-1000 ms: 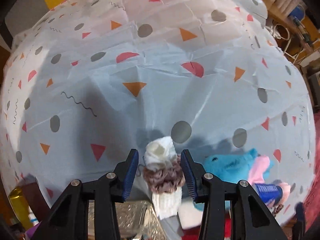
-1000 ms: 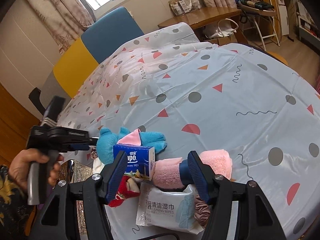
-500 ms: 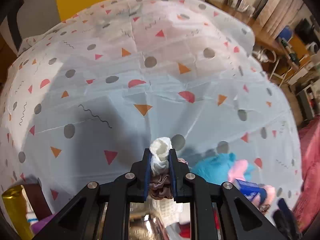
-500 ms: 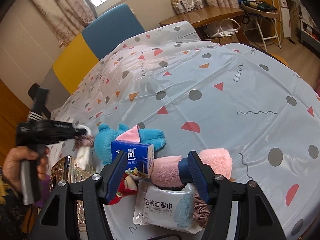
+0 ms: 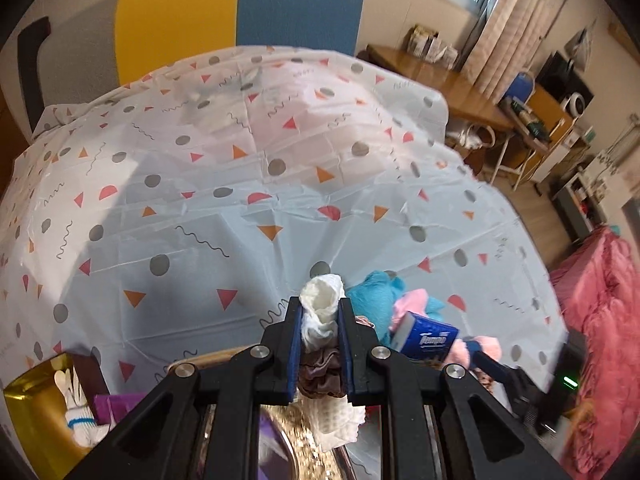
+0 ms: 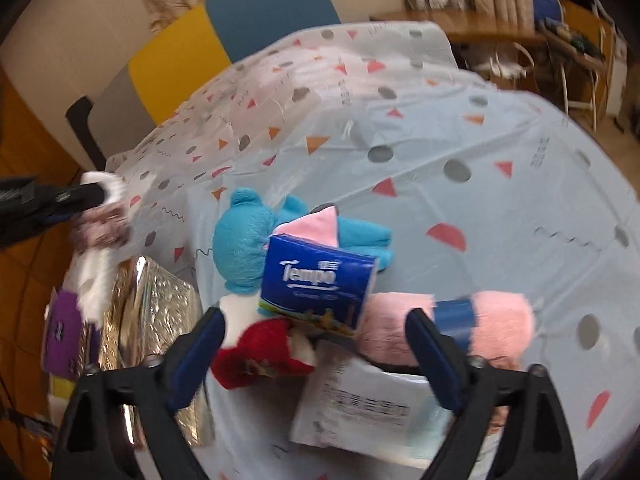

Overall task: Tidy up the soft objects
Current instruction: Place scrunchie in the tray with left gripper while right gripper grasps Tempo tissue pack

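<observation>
Left gripper (image 5: 320, 344) clamps a rolled white cloth with brown scrunchie (image 5: 321, 316), hanging vertically. Right gripper (image 6: 316, 340), jaws opening and empty, straddles the blue tissue pack (image 6: 318, 282) just ahead.

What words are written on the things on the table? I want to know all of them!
"Tempo": on the blue tissue pack, also seen in the left wrist view.
Small print under "Tempo" on that pack: too small to read.
Lines of print on the white wipes pack: too blurred to read.
Marks on the purple pack: too blurred to read.
</observation>
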The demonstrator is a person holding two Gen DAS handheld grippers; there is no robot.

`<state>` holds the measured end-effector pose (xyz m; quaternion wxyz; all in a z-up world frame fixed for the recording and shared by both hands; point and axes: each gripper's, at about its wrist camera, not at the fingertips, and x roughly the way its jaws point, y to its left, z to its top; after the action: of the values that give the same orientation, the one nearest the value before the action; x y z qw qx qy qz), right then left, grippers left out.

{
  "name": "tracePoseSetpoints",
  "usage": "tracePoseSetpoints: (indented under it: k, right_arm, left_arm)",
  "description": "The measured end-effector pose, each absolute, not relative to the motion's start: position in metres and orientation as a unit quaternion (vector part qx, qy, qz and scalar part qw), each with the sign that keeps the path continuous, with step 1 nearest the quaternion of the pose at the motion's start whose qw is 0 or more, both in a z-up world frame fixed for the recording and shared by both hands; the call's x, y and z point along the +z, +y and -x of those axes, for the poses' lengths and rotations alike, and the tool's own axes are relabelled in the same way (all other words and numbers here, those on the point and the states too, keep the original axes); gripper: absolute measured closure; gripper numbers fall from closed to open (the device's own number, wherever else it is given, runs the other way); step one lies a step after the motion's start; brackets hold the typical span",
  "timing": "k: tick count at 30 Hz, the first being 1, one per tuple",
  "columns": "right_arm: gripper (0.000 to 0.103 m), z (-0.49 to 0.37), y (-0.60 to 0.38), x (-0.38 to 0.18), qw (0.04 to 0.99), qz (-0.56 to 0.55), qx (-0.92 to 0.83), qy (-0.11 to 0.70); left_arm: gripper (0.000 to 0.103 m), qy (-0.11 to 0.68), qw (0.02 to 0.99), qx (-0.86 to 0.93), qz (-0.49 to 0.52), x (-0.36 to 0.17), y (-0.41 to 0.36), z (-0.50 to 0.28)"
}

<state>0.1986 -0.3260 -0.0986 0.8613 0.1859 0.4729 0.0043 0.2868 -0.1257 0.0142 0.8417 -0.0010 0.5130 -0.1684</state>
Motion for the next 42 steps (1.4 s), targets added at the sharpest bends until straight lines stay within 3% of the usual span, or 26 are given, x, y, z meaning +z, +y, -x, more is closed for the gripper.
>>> tracePoseSetpoints:
  k: [5,6,7,12,24,32,42]
  right_arm:
    - [0.004,-0.226,-0.314,-0.12,0.848,-0.176,-0.04,0.499]
    - [0.026,-0.228,-0.315,-0.125,0.846,-0.179,-0.043,0.5]
    - [0.034,-0.228,-0.316,-0.127,0.844,-0.182,-0.044,0.503]
    - [0.048,-0.212,-0.321,-0.112,0.86,-0.172,-0.041,0.479]
    - [0.048,-0.174,-0.306,-0.089,0.904,-0.108,-0.015,0.413]
    - [0.048,-0.173,-0.297,-0.083,0.914,-0.094,0.007,0.394]
    - [0.048,-0.172,-0.299,-0.079,0.918,-0.098,0.009,0.384]
  left_arm:
    - [0.086,0.498,0.848,-0.18,0.027,0.033,-0.106,-0.267]
    - [0.086,0.494,0.849,-0.184,0.032,0.037,-0.101,-0.264]
    - [0.086,0.49,0.851,-0.188,0.035,0.042,-0.096,-0.259]
    - [0.086,0.468,0.861,-0.191,0.053,0.063,-0.067,-0.25]
    - [0.086,0.429,0.89,-0.021,0.152,0.07,0.114,-0.261]
    - [0.086,0.453,0.865,0.091,0.196,0.002,0.227,-0.221]
    - [0.085,0.528,0.813,0.121,0.215,-0.106,0.245,-0.203]
